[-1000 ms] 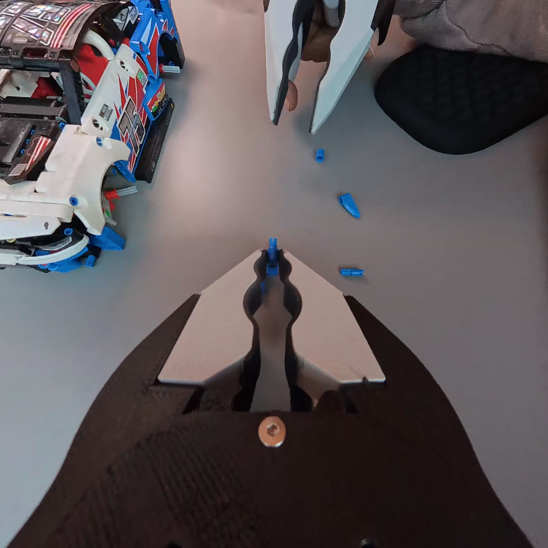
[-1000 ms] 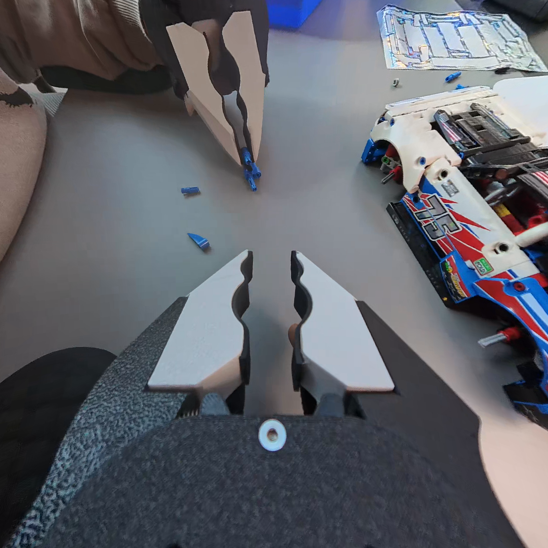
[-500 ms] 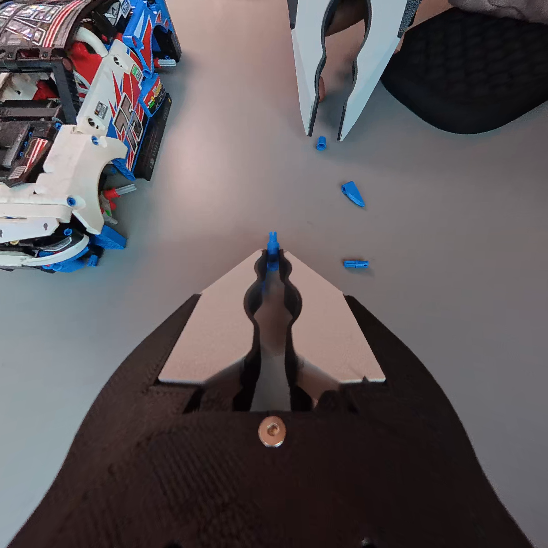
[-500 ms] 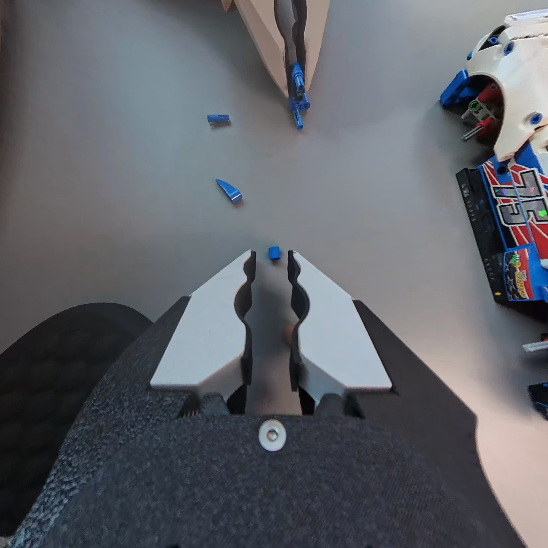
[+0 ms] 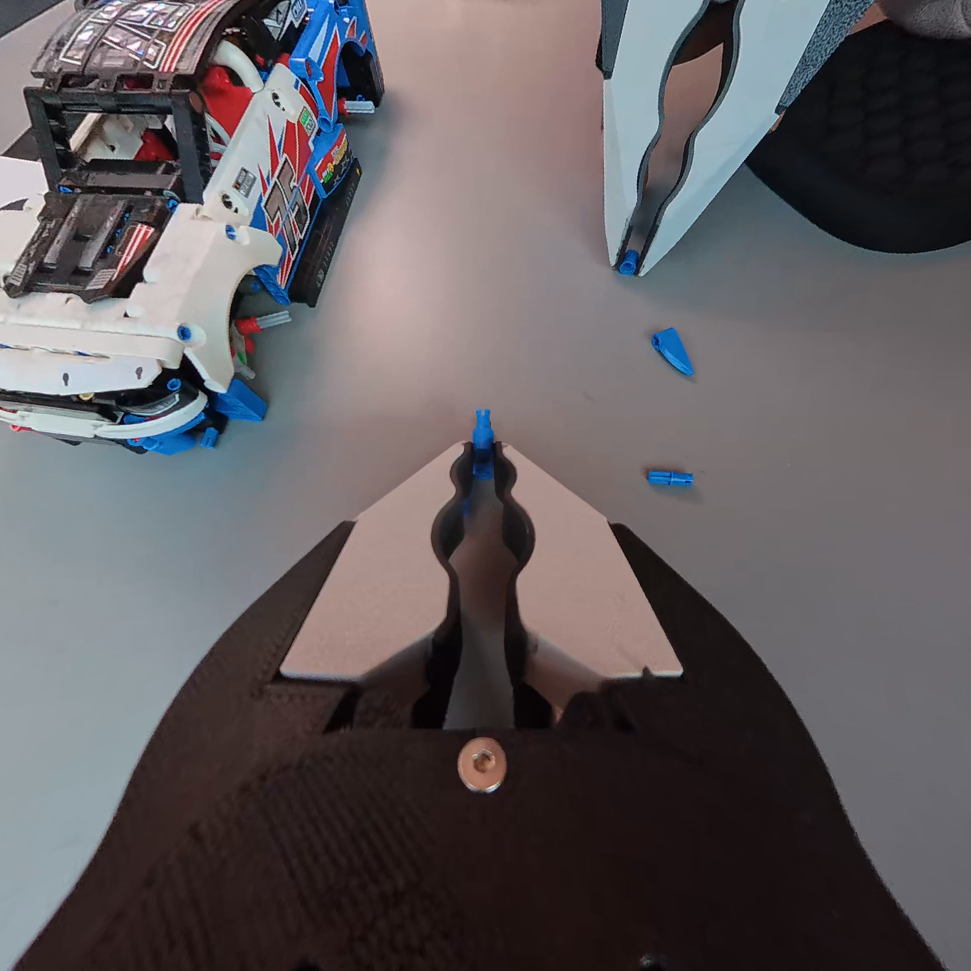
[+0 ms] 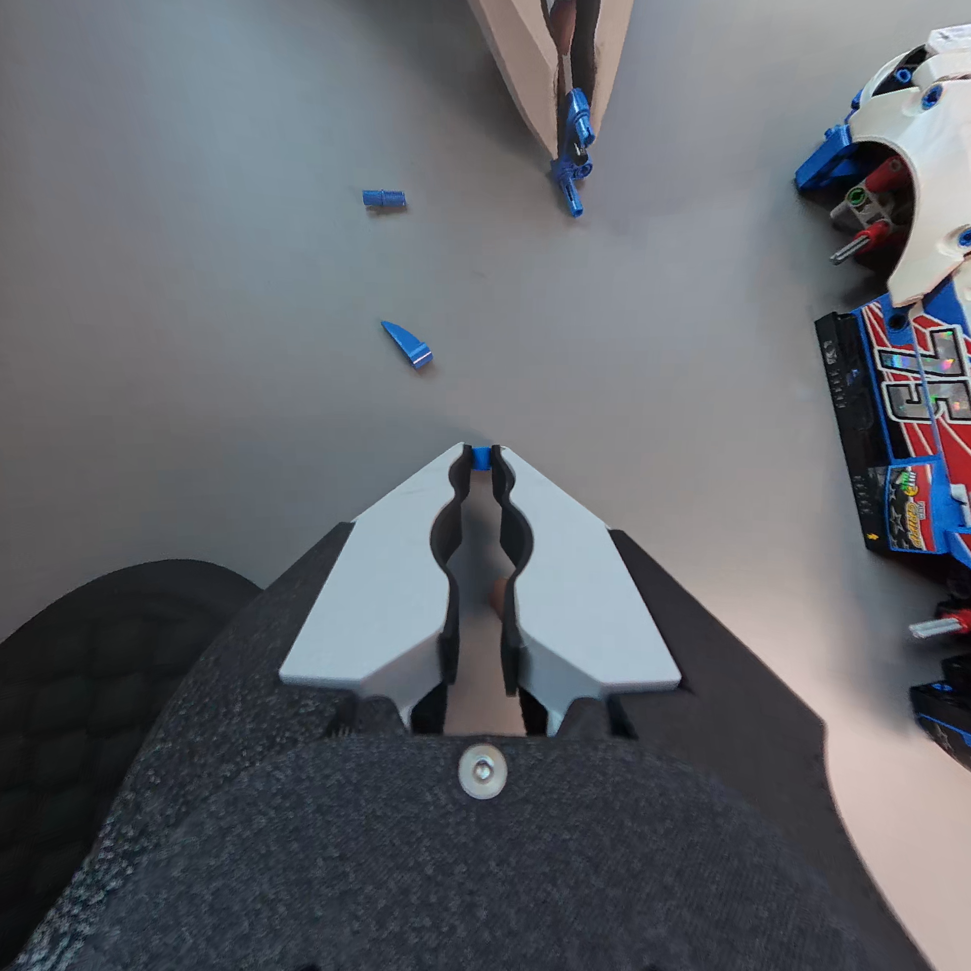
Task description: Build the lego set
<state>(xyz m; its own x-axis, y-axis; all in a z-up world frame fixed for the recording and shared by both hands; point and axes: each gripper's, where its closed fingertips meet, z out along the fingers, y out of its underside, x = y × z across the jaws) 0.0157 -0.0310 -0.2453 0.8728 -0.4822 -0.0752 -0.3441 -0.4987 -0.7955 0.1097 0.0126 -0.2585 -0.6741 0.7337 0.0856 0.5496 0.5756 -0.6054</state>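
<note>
On the grey table [image 6: 210, 262], right gripper [image 6: 481, 456] pinches a blue bush [image 6: 480, 457].

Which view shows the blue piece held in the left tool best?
The right wrist view: the blue connector assembly hangs side-on below the left tool. The left wrist view shows only its tip, poking past the fingertips.
</note>
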